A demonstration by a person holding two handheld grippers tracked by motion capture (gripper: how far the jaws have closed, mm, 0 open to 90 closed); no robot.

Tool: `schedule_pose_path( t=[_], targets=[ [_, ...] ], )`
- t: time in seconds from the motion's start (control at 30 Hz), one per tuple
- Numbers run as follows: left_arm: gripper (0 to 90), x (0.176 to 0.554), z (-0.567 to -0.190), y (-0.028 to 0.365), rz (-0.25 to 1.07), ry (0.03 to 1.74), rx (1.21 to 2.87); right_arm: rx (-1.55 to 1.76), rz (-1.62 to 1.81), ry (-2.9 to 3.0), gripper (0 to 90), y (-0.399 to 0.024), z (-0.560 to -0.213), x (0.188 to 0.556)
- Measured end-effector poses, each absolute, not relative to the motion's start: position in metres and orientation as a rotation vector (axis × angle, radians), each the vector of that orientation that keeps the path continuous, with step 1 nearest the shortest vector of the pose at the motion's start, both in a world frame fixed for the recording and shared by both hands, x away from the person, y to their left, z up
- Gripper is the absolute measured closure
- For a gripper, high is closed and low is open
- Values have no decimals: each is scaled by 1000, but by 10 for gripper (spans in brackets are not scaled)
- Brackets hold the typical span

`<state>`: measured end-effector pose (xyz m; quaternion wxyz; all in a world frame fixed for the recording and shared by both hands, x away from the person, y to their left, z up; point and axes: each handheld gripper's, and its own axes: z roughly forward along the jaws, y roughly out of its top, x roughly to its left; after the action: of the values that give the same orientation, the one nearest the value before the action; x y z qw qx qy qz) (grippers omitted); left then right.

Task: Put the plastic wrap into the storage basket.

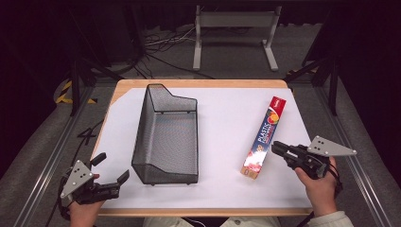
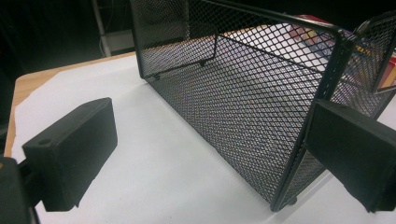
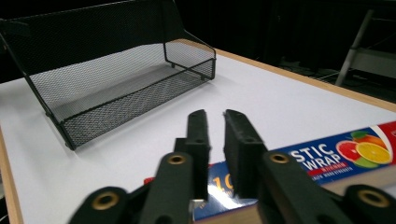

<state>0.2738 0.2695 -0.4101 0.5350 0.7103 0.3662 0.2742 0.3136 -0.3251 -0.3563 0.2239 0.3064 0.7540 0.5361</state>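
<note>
Fingers point(image 3: 243, 140) of the right gripper point(image 3: 215, 122), nearly closed (holding nothing), hover above the "PLASTIC WRAP" box point(image 3: 345, 156).

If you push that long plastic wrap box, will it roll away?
Probably not: the plastic wrap box has flat sides and lies flat on the white table, so it should slide. It looks like stiff cardboard, likely light. Pushed at one end, it may swivel.
</note>
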Motion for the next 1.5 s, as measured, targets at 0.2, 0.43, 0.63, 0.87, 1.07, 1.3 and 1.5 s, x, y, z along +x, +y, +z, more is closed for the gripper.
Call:
schedule_pose_path(
  t=[0.2, 0.43, 0.63, 0.87, 1.07, 1.3, 1.5],
  targets=[
    [32, 275, -410, 269, 650, 869, 1696, 811, 1494, 2131, 900, -307, -351, 326],
    [32, 275, -410, 269, 649, 871, 1696, 801, 1503, 2151, 900, -297, -348, 331],
    [32, 275, -410, 269, 645, 863, 1696, 806, 1491, 2218, 893, -282, -353, 339],
    [32, 274, -411, 270, 645, 866, 1696, 847, 1406, 2313, 900, -266, -363, 350],
    [33, 275, -411, 269, 639, 863, 1705, 877, 1300, 2418, 900, -254, -374, 359],
    [33, 276, -411, 269, 633, 858, 1704, 901, 1162, 2520, 900, -239, -387, 367],
    [33, 277, -412, 268, 630, 854, 1709, 892, 1054, 2587, 900, -228, -392, 373]
  ],
)
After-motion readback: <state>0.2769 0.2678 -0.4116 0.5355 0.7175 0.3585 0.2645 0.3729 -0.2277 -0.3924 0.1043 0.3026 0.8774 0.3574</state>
